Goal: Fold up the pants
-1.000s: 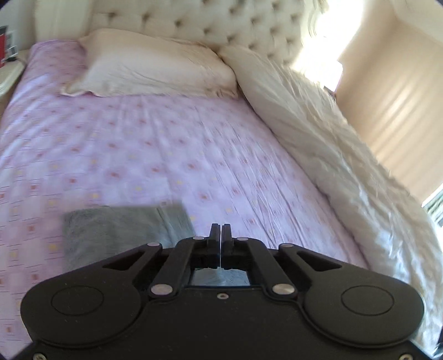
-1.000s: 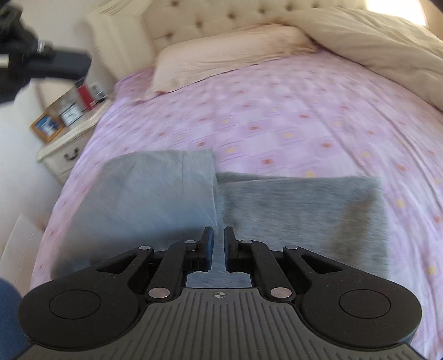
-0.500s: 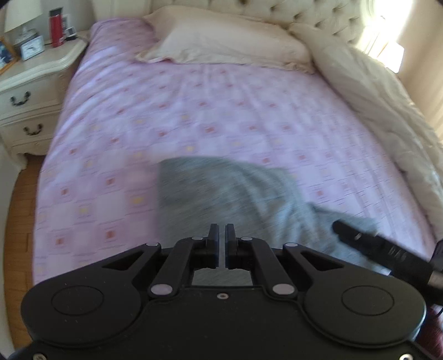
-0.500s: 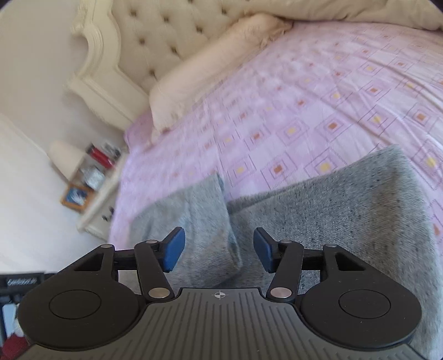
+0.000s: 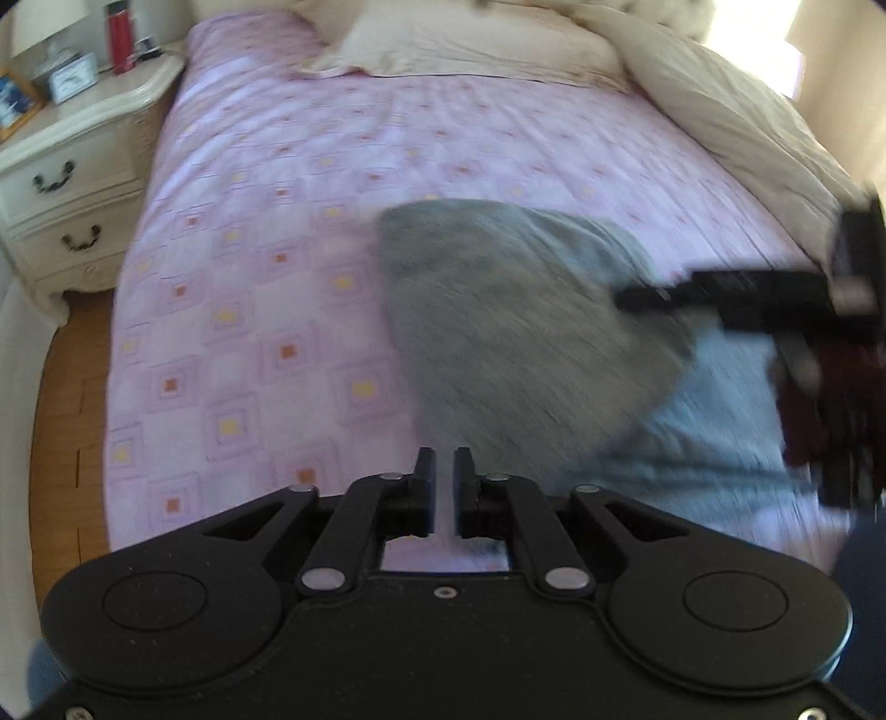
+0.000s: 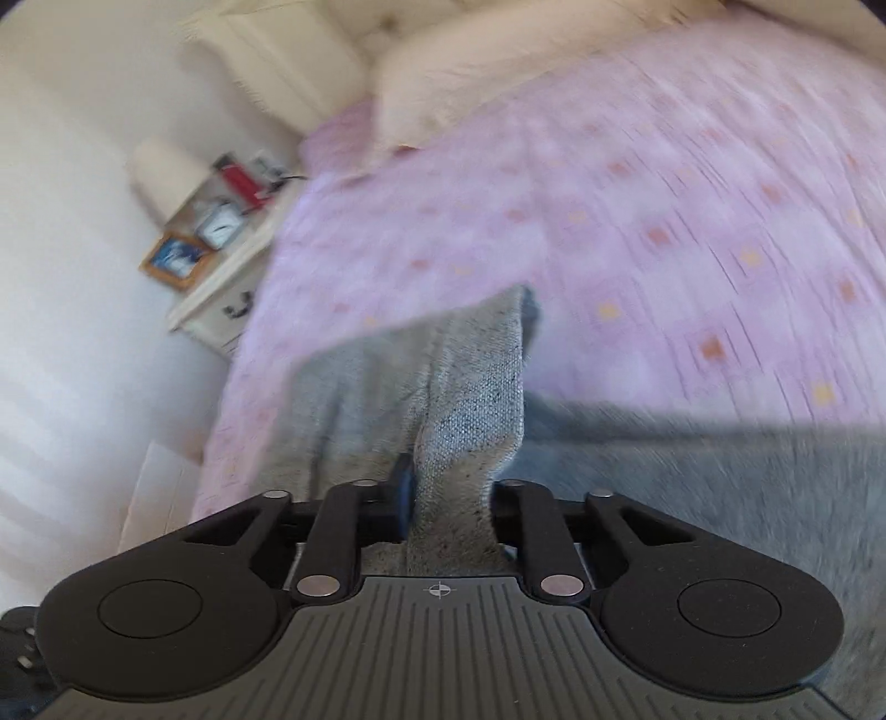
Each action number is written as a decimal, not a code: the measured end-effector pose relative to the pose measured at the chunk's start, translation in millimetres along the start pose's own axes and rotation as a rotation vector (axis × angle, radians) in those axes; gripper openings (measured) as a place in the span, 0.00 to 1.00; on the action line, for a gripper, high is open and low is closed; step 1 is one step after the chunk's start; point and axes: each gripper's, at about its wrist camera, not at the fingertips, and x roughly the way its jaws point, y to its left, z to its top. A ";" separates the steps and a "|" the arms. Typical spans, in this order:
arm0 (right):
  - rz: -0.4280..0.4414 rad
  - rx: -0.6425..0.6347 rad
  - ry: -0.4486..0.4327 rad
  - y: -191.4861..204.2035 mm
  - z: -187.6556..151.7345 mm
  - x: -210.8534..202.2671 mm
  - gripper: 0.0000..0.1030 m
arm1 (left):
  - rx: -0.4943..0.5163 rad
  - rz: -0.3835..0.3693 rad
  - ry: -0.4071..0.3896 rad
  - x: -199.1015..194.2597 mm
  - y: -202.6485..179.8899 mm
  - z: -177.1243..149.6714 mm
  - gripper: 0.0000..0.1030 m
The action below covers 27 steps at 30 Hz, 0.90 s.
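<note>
My right gripper (image 6: 448, 487) is clamped on a bunched fold of the grey knitted pants (image 6: 465, 399), fabric pinched between both fingers and lifted off the pink patterned bedsheet (image 6: 637, 221). My left gripper (image 5: 441, 476) hangs over the near edge of the bed, fingers almost together with a thin gap, gripping nothing. The pants lie at the near right of the sheet. A cream wooden nightstand (image 5: 72, 171) stands far left, a pale pillow (image 5: 476, 44) beyond.
</note>
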 end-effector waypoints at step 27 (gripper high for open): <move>-0.207 0.013 -0.250 9.1 -9.7 -143.0 0.12 | 0.132 -0.016 -0.022 61.5 -96.9 -26.3 0.42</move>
